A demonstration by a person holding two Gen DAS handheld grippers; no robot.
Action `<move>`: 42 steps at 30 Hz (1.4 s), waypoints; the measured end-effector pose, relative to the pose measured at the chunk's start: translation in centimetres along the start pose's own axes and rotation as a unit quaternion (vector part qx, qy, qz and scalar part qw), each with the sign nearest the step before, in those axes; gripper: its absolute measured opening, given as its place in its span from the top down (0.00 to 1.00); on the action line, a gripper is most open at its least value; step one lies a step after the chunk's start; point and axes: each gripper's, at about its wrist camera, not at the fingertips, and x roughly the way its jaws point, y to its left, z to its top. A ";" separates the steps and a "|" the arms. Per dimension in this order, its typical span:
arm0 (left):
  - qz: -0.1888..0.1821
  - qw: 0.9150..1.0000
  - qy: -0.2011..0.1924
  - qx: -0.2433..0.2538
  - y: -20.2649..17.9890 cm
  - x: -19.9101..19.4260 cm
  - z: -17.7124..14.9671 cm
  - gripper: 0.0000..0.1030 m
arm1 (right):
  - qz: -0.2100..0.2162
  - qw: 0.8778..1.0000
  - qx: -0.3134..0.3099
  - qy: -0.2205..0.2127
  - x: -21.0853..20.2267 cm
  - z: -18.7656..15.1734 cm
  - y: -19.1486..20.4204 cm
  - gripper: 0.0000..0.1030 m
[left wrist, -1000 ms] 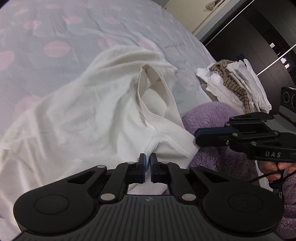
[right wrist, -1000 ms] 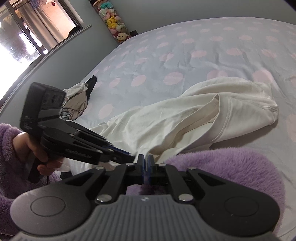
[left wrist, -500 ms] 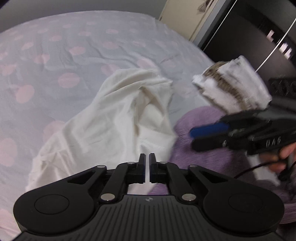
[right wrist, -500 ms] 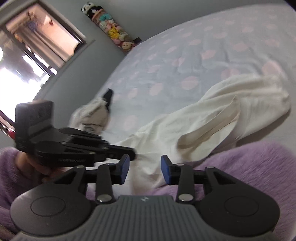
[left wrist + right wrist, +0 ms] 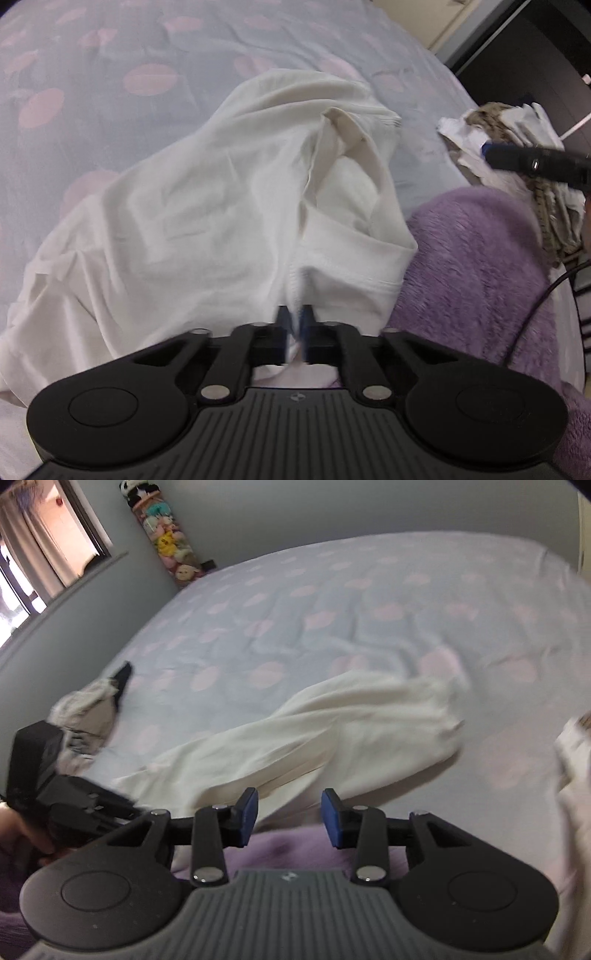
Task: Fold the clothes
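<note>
A crumpled white garment (image 5: 229,206) lies on the bed sheet, stretched from near me toward the far right. My left gripper (image 5: 294,334) is shut on a hem of the white garment at its near edge. In the right wrist view the same white garment (image 5: 325,731) lies ahead, and my right gripper (image 5: 289,818) stands open above a purple fleece sleeve (image 5: 288,845), holding nothing. The right gripper's fingertip (image 5: 495,150) shows at the right edge of the left wrist view, and the left gripper (image 5: 74,797) appears at the lower left of the right wrist view.
The bed has a pale blue sheet with pink dots (image 5: 369,602). A pile of white and striped clothes (image 5: 517,129) sits at the bed's right side. A grey and black garment (image 5: 92,705) lies at the left. Plush toys (image 5: 166,542) stand by the wall; a window is at left.
My right gripper has opened and let go of the garment, then lifted away to the right. My left gripper stays shut on the hem and has dropped closer to the cloth.
</note>
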 end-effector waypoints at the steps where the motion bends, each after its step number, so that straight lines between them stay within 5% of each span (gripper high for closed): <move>1: 0.006 1.000 -0.003 -0.003 0.4 -0.4 0.2 0.99 | -0.006 1.000 -0.016 -0.001 0.2 0.6 -0.6 0.60; 7: 0.039 0.999 -0.024 -0.019 2.5 -2.9 1.1 0.99 | -0.027 0.988 -0.150 0.011 3.4 3.7 -3.0 0.61; 19: 0.075 0.997 -0.010 -0.027 5.3 -3.1 2.2 0.99 | 0.048 0.937 -0.327 0.117 15.5 7.6 -4.6 0.69; 23: 0.076 0.996 0.007 -0.039 6.2 -2.0 2.0 0.99 | 0.056 0.921 -0.353 0.156 18.4 7.3 -4.4 0.69; 29: 0.073 0.996 0.024 -0.049 7.4 -0.5 2.2 0.99 | 0.129 0.896 -0.366 0.216 18.1 5.4 -4.7 0.69; 37: 0.064 0.996 0.027 -0.062 8.0 -0.1 1.9 0.99 | 0.122 0.924 -0.317 0.176 16.8 8.2 -7.0 0.69; 42: 0.061 0.995 0.022 -0.072 8.1 -0.1 1.5 0.99 | 0.124 0.917 -0.321 0.202 18.4 7.9 -6.9 0.69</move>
